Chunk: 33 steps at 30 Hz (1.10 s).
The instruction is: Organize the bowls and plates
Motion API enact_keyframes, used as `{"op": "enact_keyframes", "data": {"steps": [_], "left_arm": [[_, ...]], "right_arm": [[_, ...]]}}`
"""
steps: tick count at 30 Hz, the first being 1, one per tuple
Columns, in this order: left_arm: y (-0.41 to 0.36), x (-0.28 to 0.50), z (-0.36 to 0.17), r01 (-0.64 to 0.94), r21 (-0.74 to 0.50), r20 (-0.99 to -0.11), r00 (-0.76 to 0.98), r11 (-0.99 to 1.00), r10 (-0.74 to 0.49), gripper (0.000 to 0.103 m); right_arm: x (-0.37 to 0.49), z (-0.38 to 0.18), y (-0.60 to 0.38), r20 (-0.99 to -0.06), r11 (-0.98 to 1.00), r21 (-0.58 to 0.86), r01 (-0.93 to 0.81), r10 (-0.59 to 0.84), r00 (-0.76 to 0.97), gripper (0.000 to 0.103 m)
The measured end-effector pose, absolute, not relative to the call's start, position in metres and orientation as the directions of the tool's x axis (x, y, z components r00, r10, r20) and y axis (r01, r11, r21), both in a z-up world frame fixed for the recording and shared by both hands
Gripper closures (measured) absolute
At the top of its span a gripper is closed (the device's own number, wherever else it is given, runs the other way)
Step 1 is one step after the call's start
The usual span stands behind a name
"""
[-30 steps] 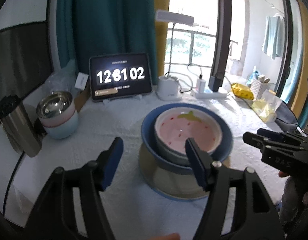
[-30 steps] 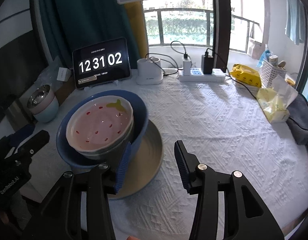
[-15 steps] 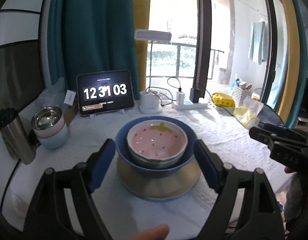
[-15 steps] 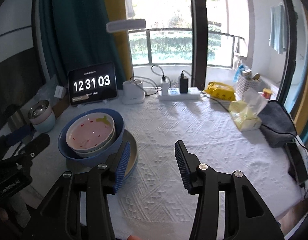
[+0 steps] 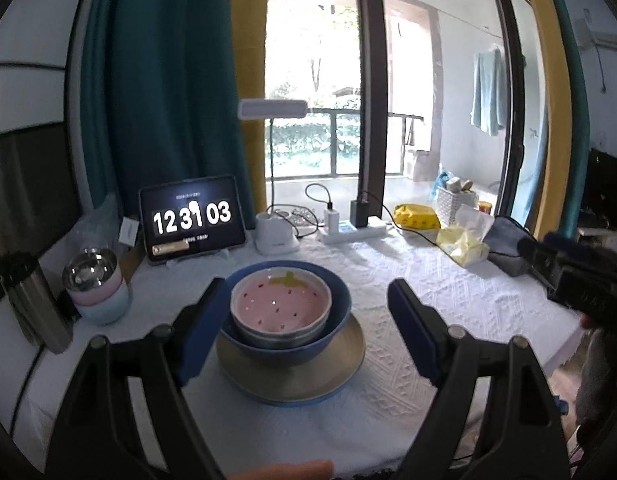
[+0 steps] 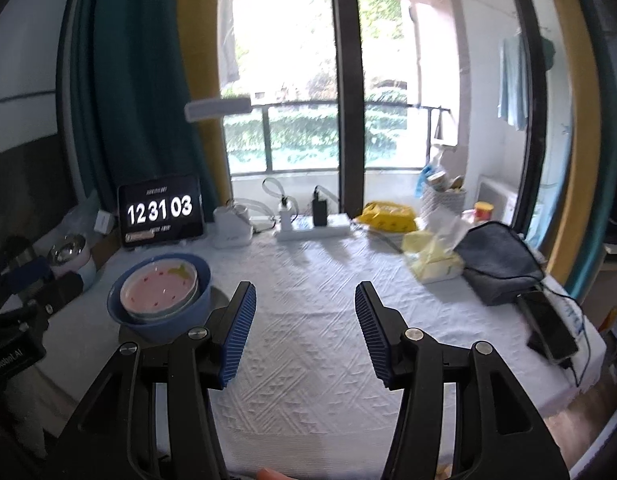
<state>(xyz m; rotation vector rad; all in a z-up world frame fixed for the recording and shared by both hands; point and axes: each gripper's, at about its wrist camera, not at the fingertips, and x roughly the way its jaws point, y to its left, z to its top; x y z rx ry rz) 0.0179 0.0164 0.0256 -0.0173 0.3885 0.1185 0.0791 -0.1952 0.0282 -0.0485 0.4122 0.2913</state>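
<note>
strawberry bowl sits nested at the top of a stack, inside a grey bowl whose wall just shows under its rim, both inside a blue bowl, and the whole lot rests on a plate with a dull olive face and a blue edge; the stack stands on the white-clothed bench, low and centre in the left wrist view, middle left in the right wrist view. compared with a second ago both pairs of tongs have pulled back and up from it: the stack then filled the lower frames and now looks smaller and farther off, with more of the window and room showing. the left tongs have just been opening and now stand wide, the stack framed between them in the picture but not touched; the right tongs have also just been opening, spread over bare cloth with nothing between them, the stack off to their left. with neither pair carrying anything and the dishes nested by size, the stacking looks finished or close to it. the bowl is pale pink inside with small red seed marks and a yellow-green leaf near its far rim, glossy, sitting level. two pastel cups at middle left stand apart from the stack
</note>
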Motion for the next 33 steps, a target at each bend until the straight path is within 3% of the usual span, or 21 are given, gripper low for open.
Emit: {"op": "enact_keyframes", "data": {"steps": [5,10,12,14,33], "left_arm": [[0.008,0.009,0.040,-0.097,0.003,-0.335,0.938,0.995,0.093,0.021],[0.004,-0.001,0.055,-0.140,0.036,-0.240,0.960,0.989,0.145,0.021],[0.004,-0.002,0.058,-0.151,0.036,-0.229,0.961,0.988,0.155,0.019],[0.006,-0.002,0.061,-0.155,0.030,-0.223,0.962,0.988,0.157,0.010],[0.016,-0.001,0.062,-0.161,0.006,-0.210,0.965,0.987,0.158,0.007]], "right_arm": [[0.067,0.041,-0.204,-0.344,0.957,0.009,-0.290,0.275,0.898,0.048],[0.057,0.049,-0.207,-0.287,0.961,-0.024,-0.274,0.256,0.923,0.031],[0.055,0.052,-0.208,-0.271,0.963,-0.035,-0.267,0.248,0.930,0.031],[0.053,0.054,-0.210,-0.260,0.964,-0.040,-0.263,0.244,0.934,0.031],[0.059,0.056,-0.211,-0.276,0.966,-0.026,-0.258,0.241,0.931,0.031]]}}
